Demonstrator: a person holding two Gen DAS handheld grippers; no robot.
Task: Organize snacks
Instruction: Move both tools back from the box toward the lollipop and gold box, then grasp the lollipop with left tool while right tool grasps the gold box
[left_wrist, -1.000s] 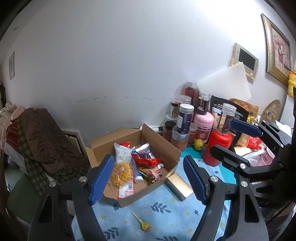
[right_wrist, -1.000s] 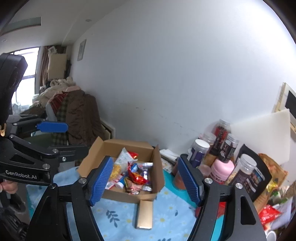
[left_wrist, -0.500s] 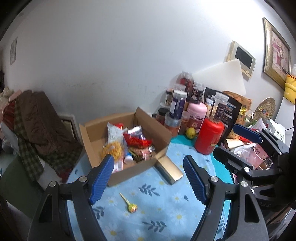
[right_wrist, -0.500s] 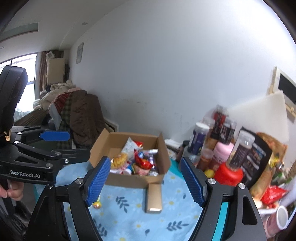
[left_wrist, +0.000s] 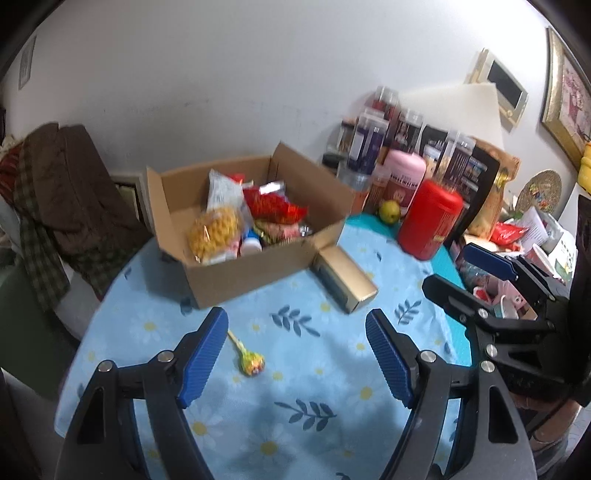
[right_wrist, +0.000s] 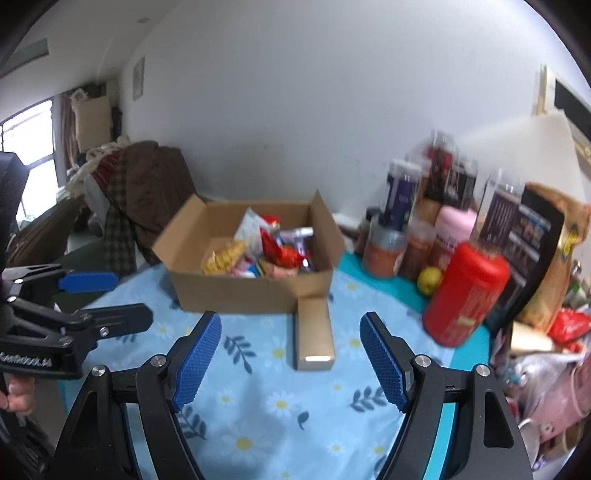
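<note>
Two grippers hover over the table (left_wrist: 332, 398), both with fingers spread wide and holding nothing. The left gripper (left_wrist: 295, 354) hangs above the near part of the blue floral cloth; a lollipop (left_wrist: 251, 362) lies on the cloth just inside its left finger (left_wrist: 203, 358). The right gripper (right_wrist: 290, 360) sits to the right of it, and between its fingers, farther off, lies a gold box (right_wrist: 314, 338) whose far end touches the near right corner of the carton (right_wrist: 236, 293). The carton stands open at the far left of the table, filled with snack packets (left_wrist: 258, 218), among them a yellow bag and a red wrapper. Right of the carton stand a red canister (left_wrist: 430, 218), a pink tub (left_wrist: 404, 177), a small yellow-green fruit (left_wrist: 389, 211) and several tall jars (right_wrist: 402, 195) against the wall. Both views are somewhat blurred.
</note>
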